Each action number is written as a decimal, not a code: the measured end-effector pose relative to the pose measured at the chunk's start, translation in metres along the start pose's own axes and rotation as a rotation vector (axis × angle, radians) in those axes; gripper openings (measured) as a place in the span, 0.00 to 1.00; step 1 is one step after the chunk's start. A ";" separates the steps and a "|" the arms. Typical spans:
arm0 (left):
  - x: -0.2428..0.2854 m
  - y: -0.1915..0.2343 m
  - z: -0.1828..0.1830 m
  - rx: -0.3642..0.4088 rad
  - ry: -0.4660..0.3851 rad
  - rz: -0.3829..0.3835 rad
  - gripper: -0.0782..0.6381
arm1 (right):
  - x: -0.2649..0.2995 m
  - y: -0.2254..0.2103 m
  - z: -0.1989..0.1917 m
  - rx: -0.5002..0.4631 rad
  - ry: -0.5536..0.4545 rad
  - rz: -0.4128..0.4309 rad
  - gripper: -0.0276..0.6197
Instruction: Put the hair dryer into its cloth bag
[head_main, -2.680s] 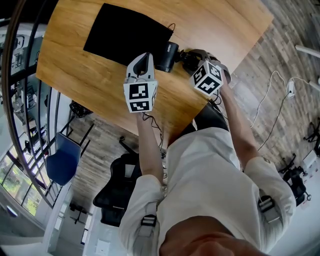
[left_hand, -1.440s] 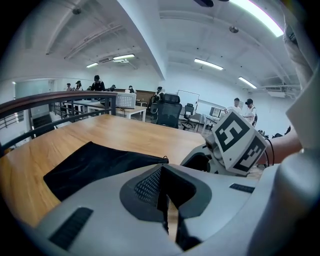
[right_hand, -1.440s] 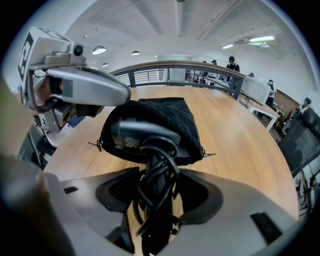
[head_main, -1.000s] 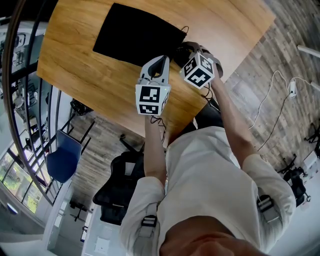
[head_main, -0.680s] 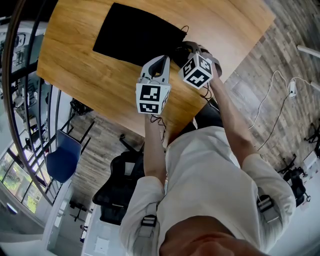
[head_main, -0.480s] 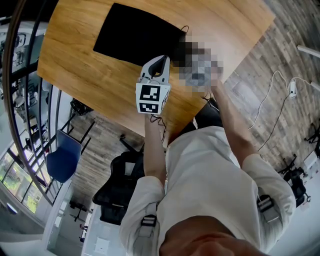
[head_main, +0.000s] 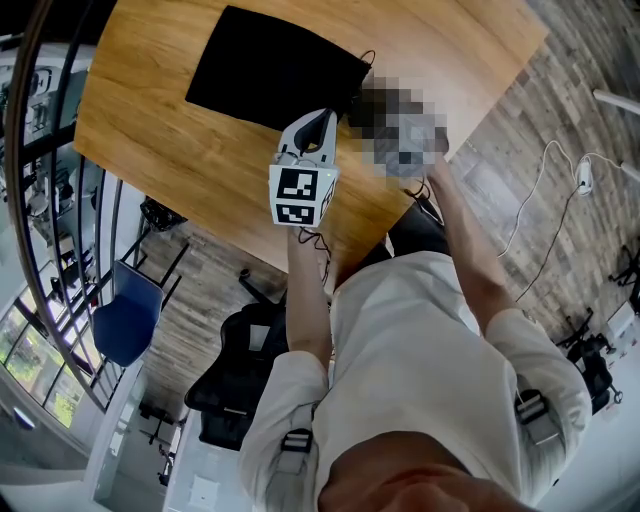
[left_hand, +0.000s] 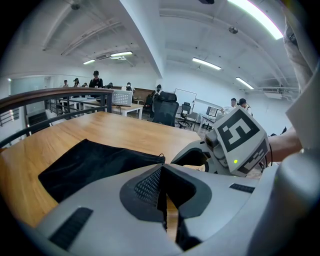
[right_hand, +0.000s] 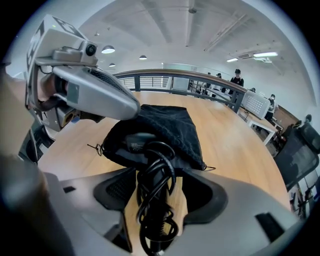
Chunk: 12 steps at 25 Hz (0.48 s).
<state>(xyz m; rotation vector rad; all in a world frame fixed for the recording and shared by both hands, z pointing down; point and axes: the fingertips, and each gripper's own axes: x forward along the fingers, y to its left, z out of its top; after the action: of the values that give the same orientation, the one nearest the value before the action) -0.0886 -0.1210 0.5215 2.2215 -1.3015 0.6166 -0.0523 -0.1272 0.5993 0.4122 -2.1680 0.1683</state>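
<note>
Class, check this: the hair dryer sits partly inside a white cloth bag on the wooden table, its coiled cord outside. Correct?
No: the cloth bag is black, not white, as the right gripper view shows. The hair dryer does sit partly inside it on the wooden table, its coiled cord outside.

Strip lights (left_hand: 210, 63) line the white ceiling of an open-plan office. A wooden table (head_main: 180, 150) stands beside a curved railing (left_hand: 50, 95) on a plank floor (head_main: 530, 170). A blue chair (head_main: 125, 325) and a black office chair (head_main: 235, 375) stand nearby. People work at distant desks (left_hand: 87, 100), and windows (head_main: 30, 375) brighten one corner.
</note>
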 end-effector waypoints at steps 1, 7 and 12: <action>0.000 0.000 0.000 0.000 -0.001 0.000 0.13 | -0.004 0.000 -0.001 -0.001 -0.003 -0.003 0.50; -0.001 0.000 0.001 -0.002 0.000 0.003 0.13 | -0.027 -0.003 -0.018 0.008 0.001 -0.012 0.51; -0.001 0.001 0.000 -0.002 0.002 0.002 0.13 | -0.042 -0.005 -0.035 0.055 0.015 -0.025 0.51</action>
<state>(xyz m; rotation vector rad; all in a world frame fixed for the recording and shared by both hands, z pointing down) -0.0896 -0.1206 0.5208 2.2178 -1.3034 0.6182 -0.0009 -0.1128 0.5860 0.4680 -2.1466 0.2163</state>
